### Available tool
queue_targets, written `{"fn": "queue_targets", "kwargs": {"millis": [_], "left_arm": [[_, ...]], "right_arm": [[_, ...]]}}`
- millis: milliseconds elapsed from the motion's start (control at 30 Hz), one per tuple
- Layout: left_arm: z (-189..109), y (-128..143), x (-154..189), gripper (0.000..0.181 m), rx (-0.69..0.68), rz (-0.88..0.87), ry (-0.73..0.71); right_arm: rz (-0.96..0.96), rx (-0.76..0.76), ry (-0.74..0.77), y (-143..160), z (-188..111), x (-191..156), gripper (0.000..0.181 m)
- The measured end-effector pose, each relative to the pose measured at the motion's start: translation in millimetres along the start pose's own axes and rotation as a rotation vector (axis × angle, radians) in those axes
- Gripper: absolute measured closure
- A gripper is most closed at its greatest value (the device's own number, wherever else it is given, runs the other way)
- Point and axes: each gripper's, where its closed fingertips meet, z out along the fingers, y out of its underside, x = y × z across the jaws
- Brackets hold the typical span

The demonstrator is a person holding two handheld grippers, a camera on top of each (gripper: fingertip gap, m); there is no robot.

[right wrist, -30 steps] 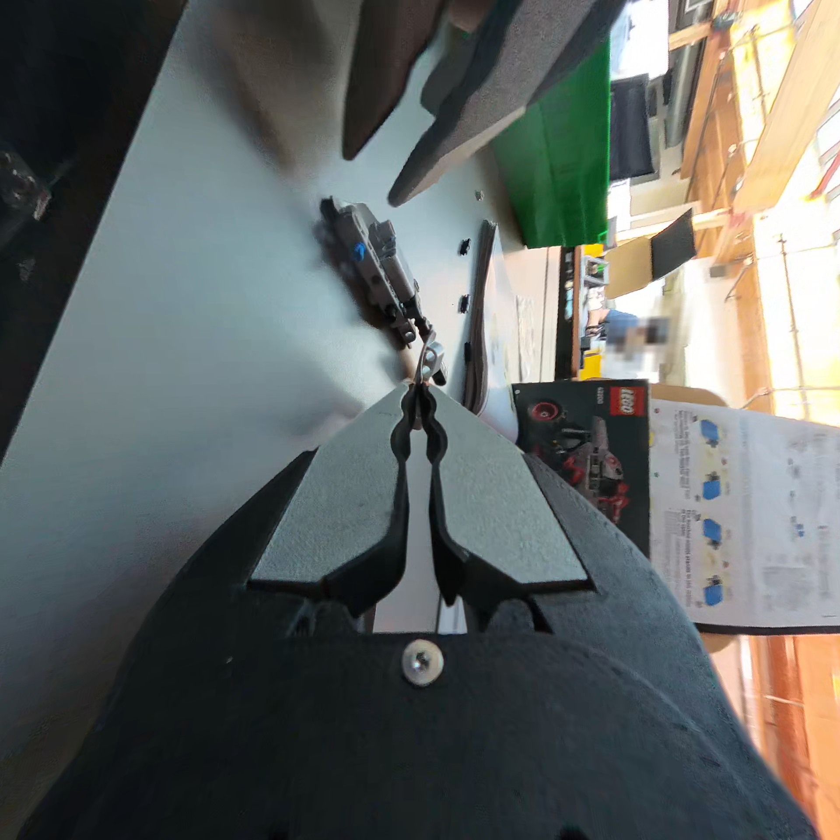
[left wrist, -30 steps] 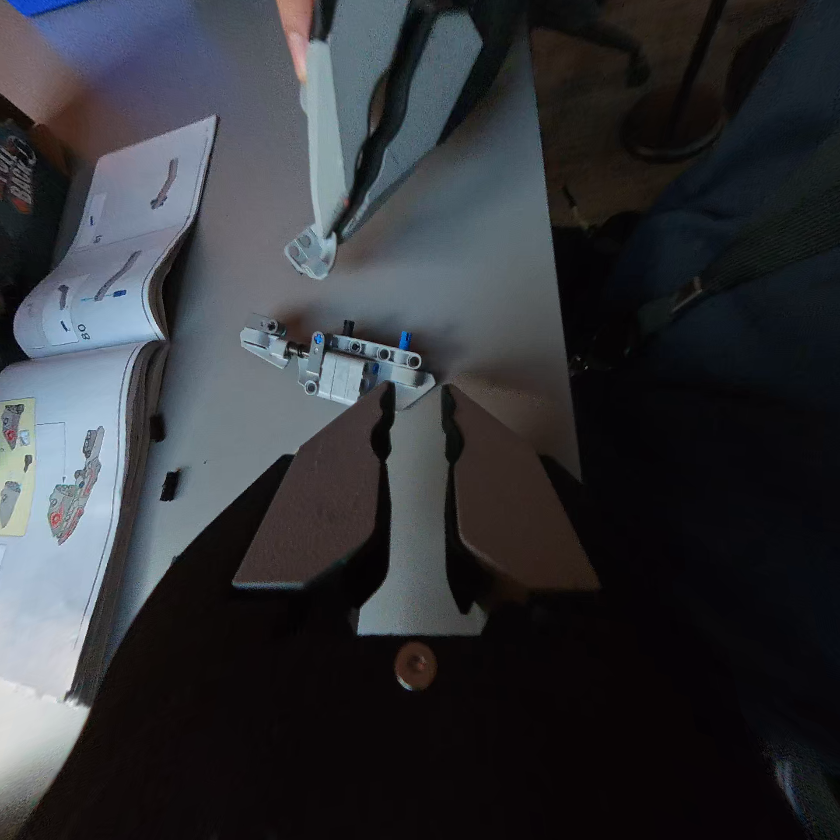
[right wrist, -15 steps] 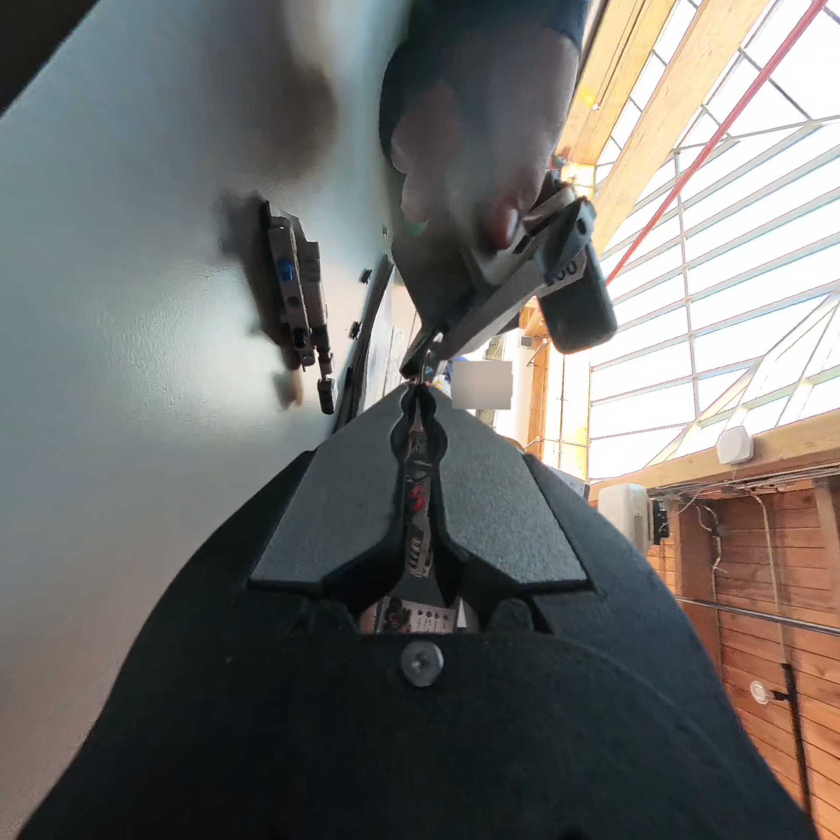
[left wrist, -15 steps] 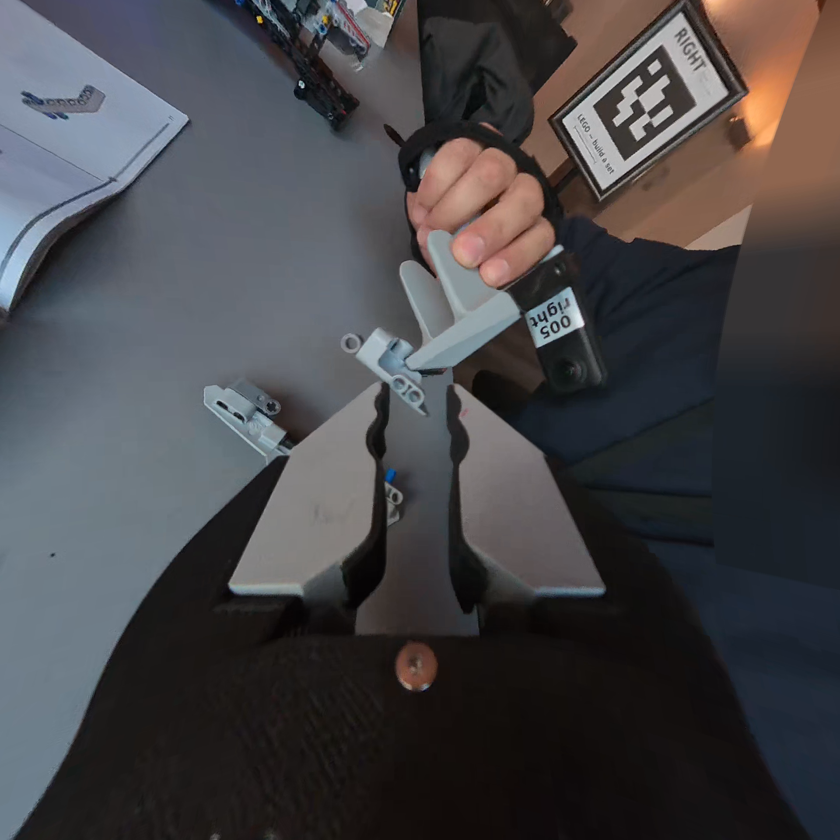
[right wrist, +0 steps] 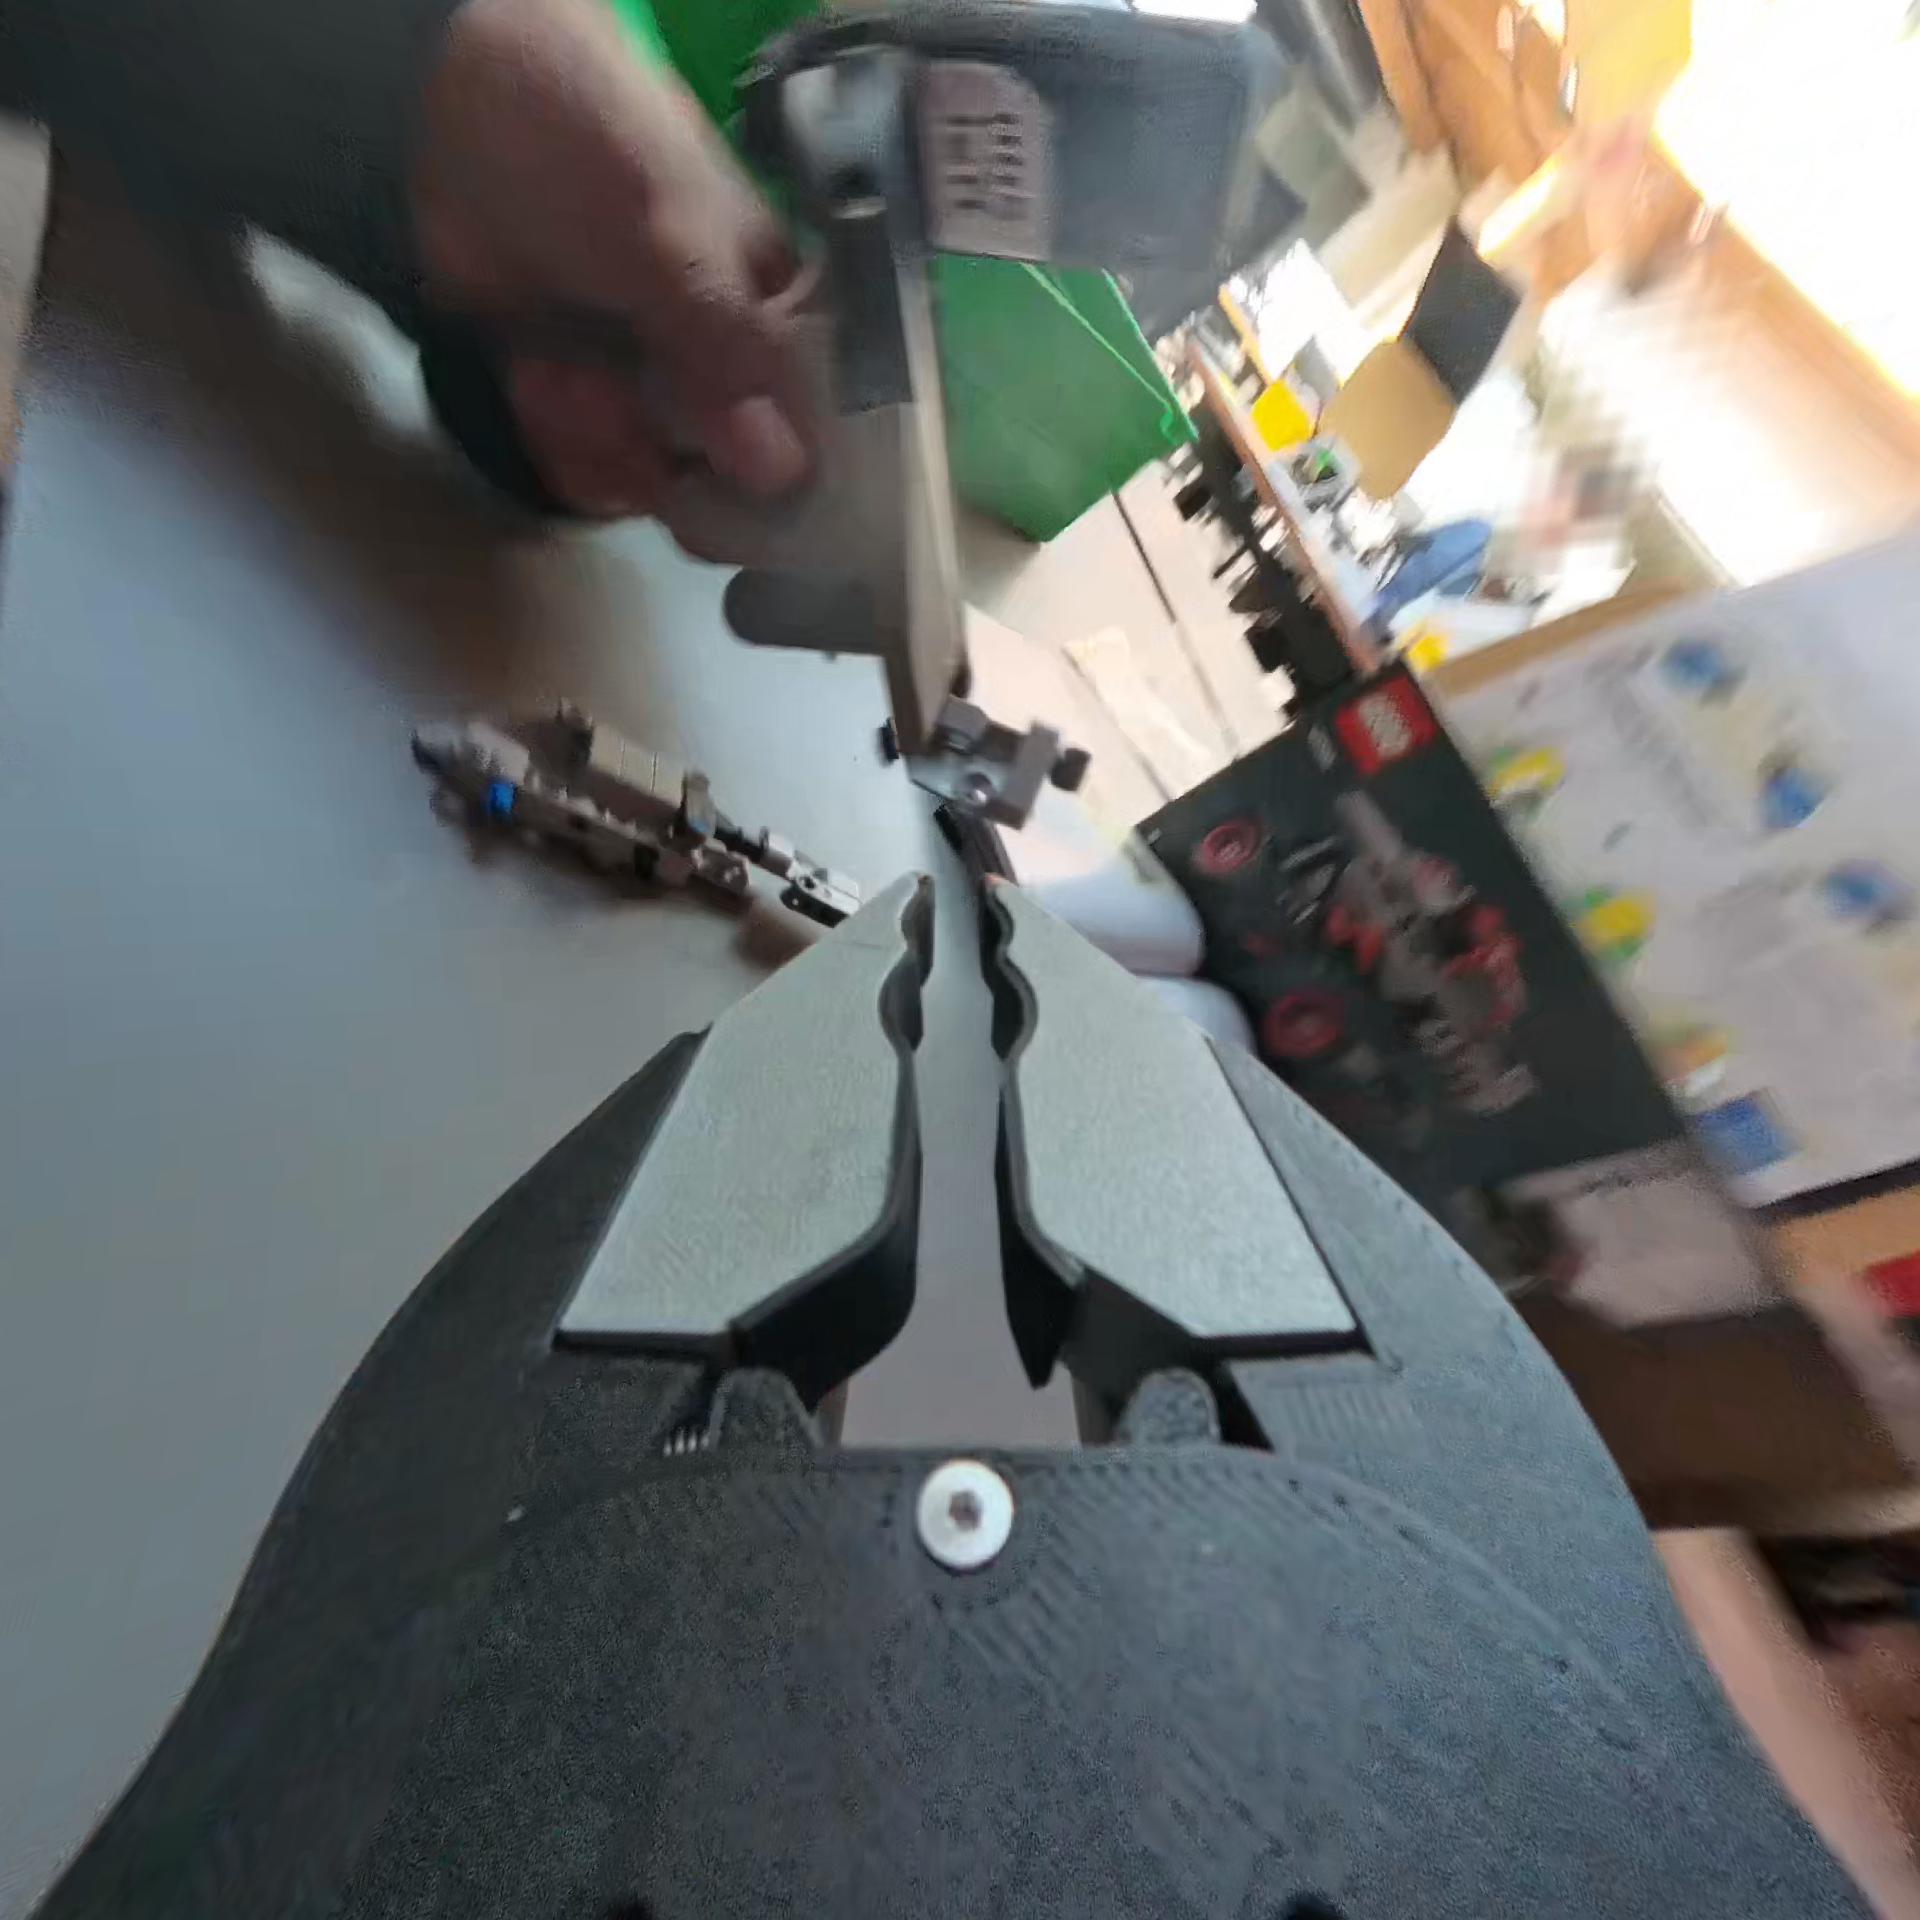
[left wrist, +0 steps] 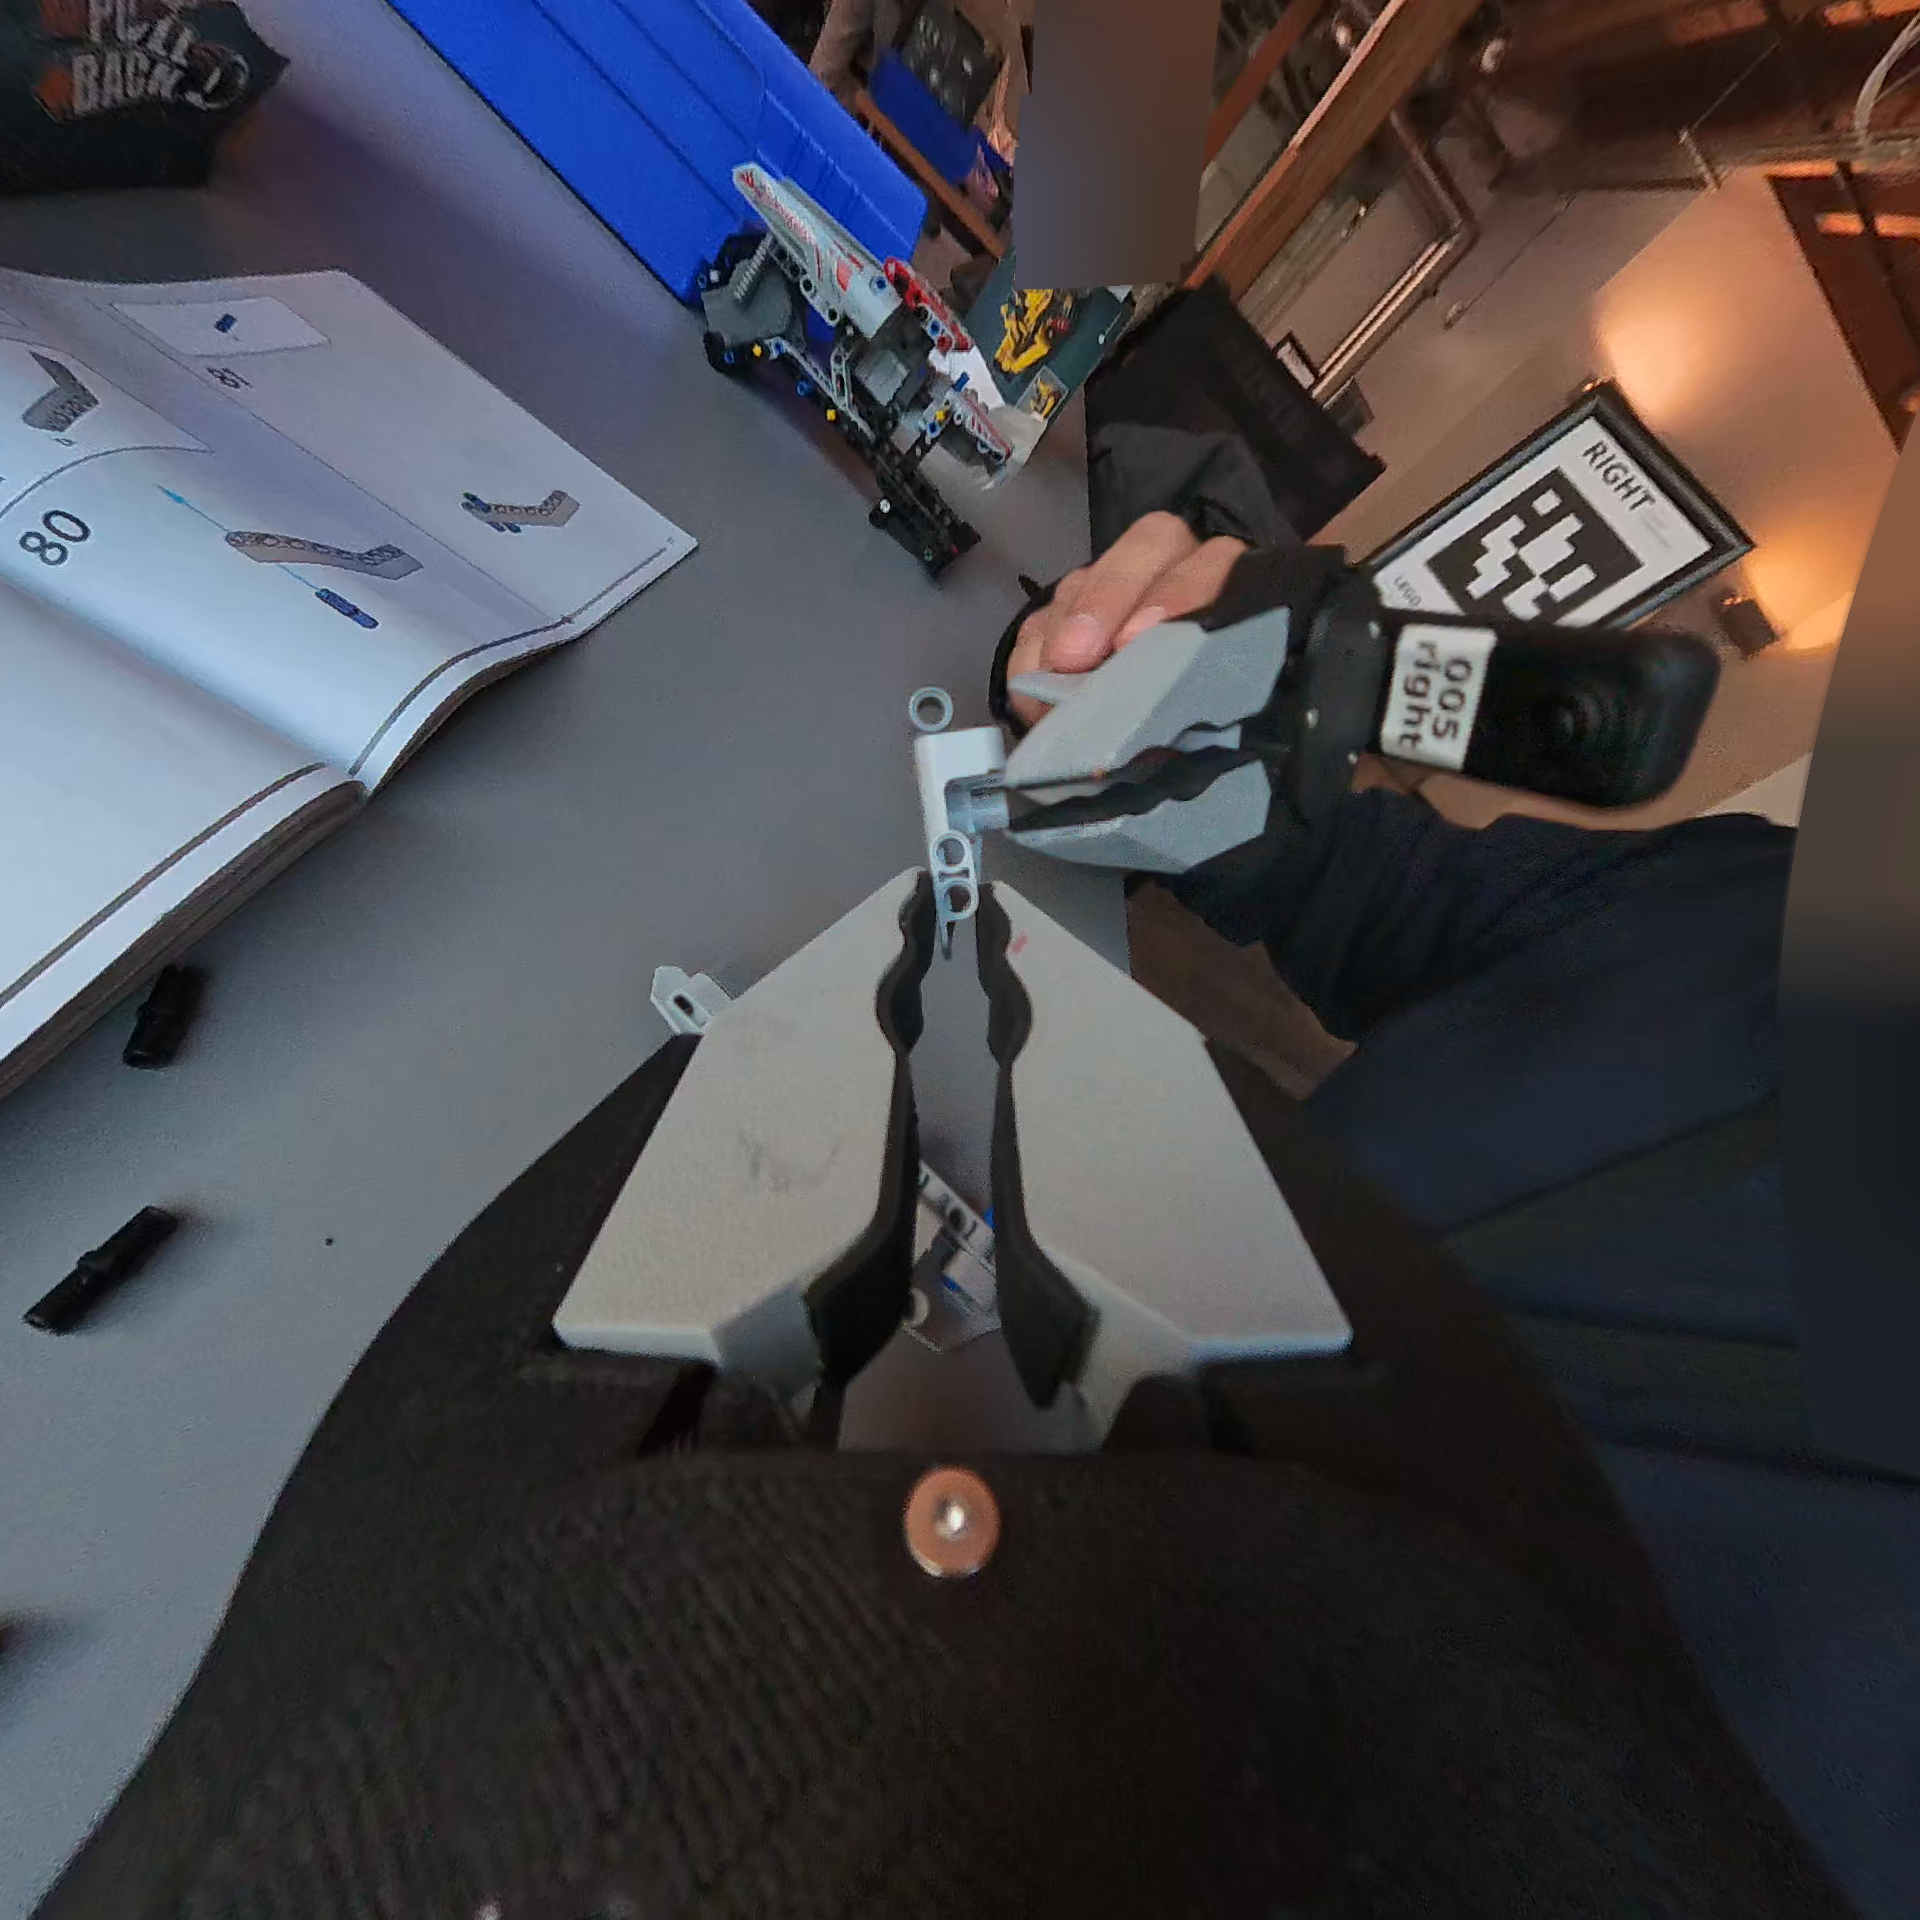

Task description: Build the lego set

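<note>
- left claw (left wrist: 951,904): clenched on the lower end of a small light grey lego piece (left wrist: 956,769), which is held upright in the air above the near edge of the worktop (left wrist: 623,831).
- right claw (left wrist: 1003,808): comes in from the right, gripped by a hand (left wrist: 1101,613). in the left wrist view its tips meet a stub on the side of the piece. its own blurred view shows a narrow gap with nothing in it, so i cannot tell whether it is grasping or released.
- grey sub-assembly (right wrist: 623,810): lies flat on the worktop near the near edge, just below the claws.
- two black pins (left wrist: 161,1013): lie apart on the worktop, beside the open instruction booklet (left wrist: 260,571) on the left side.
- partly built model (left wrist: 862,353): stands at the far edge, beside a blue bin (left wrist: 665,135).
- dark set box (right wrist: 1392,956): stands upright, with a green bin (right wrist: 1039,395) farther off.
</note>
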Motion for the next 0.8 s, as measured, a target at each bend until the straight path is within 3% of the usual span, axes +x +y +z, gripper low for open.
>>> {"fn": "queue_targets", "kwargs": {"millis": [133, 267, 400, 600, 800], "left_arm": [[3, -3, 6, 0.177, 0.061, -0.017, 0.025], [5, -8, 10, 0.177, 0.112, -0.013, 0.023], [11, -2, 12, 0.177, 0.105, 0.008, 0.001], [13, -3, 10, 0.176, 0.127, 0.007, -0.028], [-17, 16, -4, 0.161, -0.07, 0.244, -0.201]], "right_arm": [[0.677, 0.077, -0.14, -1, -2, 15, 0.164], [1.06, 0.184, -0.339, -14, 2, 10, 0.146], [1.207, 0.257, -0.355, -14, 7, 16, 0.171], [1.298, 0.304, -0.39, -13, 12, 20, 0.172], [1.399, 0.128, -0.552, 14, 5, -3, 0.172]]}}
